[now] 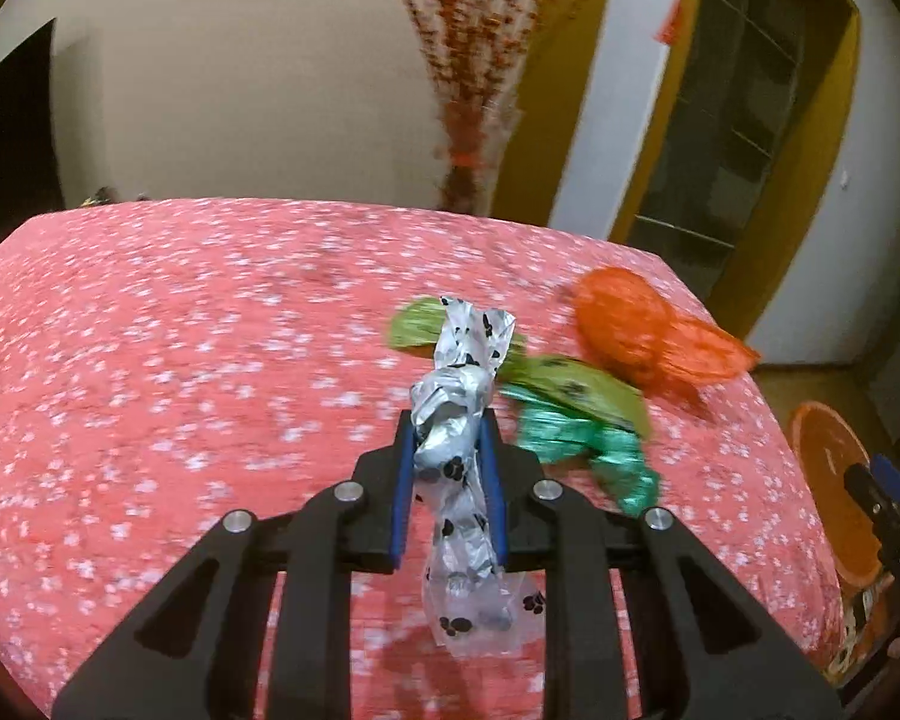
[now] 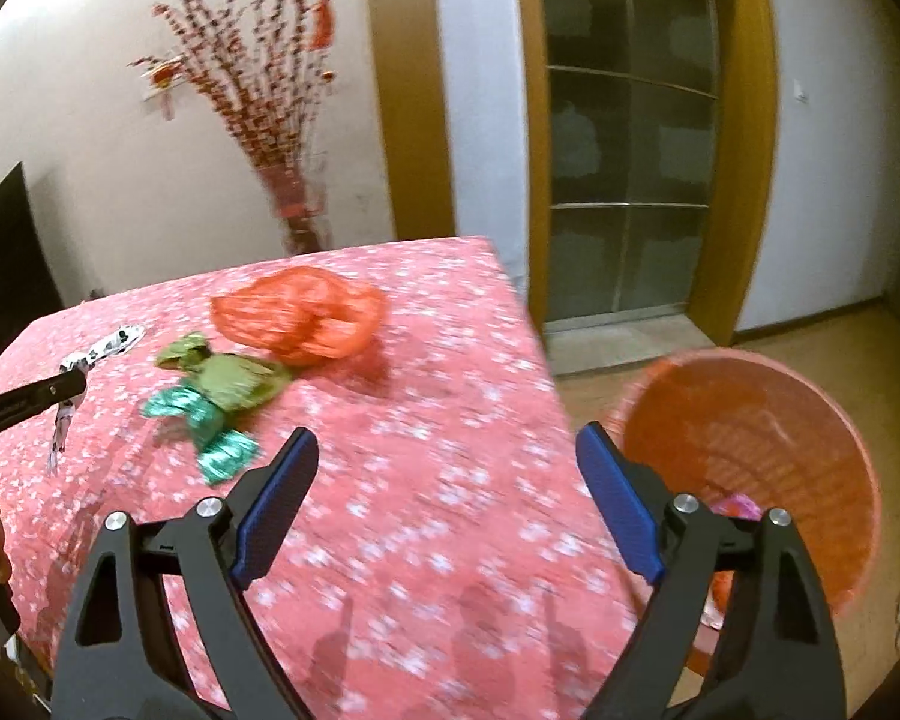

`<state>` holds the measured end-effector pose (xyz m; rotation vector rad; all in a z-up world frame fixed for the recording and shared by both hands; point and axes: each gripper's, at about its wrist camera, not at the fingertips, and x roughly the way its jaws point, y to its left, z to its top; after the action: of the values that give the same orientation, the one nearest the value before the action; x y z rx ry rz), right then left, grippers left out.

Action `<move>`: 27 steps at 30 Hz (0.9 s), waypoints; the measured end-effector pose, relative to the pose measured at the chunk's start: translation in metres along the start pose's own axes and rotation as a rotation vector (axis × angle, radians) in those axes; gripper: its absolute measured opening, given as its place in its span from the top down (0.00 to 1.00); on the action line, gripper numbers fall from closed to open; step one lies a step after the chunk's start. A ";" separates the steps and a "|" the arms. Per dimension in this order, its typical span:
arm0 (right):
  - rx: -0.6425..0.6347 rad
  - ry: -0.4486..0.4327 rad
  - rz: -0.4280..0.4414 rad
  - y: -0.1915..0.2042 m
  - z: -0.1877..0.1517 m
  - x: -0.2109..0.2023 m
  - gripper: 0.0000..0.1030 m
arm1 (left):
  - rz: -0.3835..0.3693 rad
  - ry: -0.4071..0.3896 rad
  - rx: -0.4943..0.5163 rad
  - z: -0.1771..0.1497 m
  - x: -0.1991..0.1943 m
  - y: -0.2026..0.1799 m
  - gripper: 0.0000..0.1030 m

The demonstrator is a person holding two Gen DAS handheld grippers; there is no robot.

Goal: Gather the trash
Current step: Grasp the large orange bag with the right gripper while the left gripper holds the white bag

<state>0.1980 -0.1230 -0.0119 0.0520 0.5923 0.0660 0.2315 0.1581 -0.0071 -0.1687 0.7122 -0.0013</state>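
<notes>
bench [image 2: 426, 540] under a pink cloth with a white flower print fills both views. on the floor off its right edge stands a round orange woven plastic basket [image 2: 768, 438] with a bit of pink trash inside. on the cloth, toward the far right corner, lie a crumpled orange plastic bag [image 2: 300, 315], a knotted olive-green plastic bag [image 2: 234, 381] touching it, and a shiny teal foil wrapper [image 2: 210, 426] against the green one. left tongs [image 1: 450, 450] nearly closed, blue pads pinching a knotted white plastic bag with black paw prints [image 1: 456, 420], lifted above the cloth. right tongs [image 2: 447, 468] spread wide, nothing between the pads, over the bench's right edge.
</notes>
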 end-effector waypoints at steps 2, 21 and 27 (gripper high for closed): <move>-0.012 0.015 0.026 0.010 0.007 0.012 0.23 | 0.011 -0.001 -0.025 0.001 -0.001 0.014 0.79; -0.014 0.125 0.112 0.080 0.060 0.136 0.50 | 0.029 -0.024 -0.075 0.016 0.018 0.060 0.79; -0.065 0.188 0.071 0.082 0.049 0.155 0.84 | 0.018 -0.012 -0.085 0.017 0.026 0.061 0.79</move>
<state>0.3502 -0.0308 -0.0521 0.0030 0.7761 0.1600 0.2593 0.2195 -0.0209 -0.2438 0.7023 0.0471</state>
